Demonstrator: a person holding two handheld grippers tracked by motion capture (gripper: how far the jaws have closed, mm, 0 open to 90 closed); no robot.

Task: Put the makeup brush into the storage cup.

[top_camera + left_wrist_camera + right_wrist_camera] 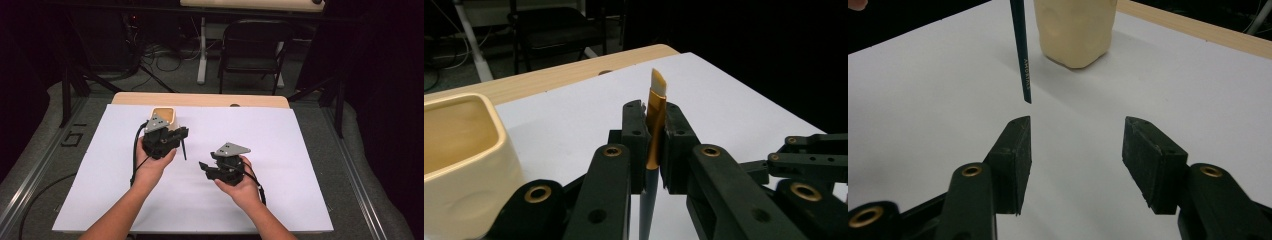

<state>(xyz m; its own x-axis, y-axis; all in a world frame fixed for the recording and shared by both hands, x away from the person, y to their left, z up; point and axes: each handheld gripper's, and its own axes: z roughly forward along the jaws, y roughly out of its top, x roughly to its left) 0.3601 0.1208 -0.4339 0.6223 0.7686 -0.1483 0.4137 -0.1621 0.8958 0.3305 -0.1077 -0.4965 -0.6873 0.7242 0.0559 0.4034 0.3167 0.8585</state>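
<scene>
My left gripper (pixel 182 134) is shut on a paintbrush (pixel 656 107) with a gold ferrule, pale bristles and a dark teal handle. In the left gripper view, the ferrule is pinched between the pads of my left gripper (pixel 655 127) and the bristles point away. The handle (pixel 184 149) hangs down toward the paper. A cream cup (pixel 164 116) with a tan inside stands just behind the left gripper. My right gripper (pixel 204 167) is held to the right above the paper. In its own view my right gripper (pixel 1077 135) is open and holds nothing, facing the brush handle (pixel 1021 55) and the cup (pixel 1075 30).
A large white sheet (pixel 285 150) covers the wooden table (pixel 200 99). Beyond the table's far edge stand a black folding chair (pixel 252 47) and a white desk leg (pixel 202 50), with cables on the floor. Metal rails run along both sides.
</scene>
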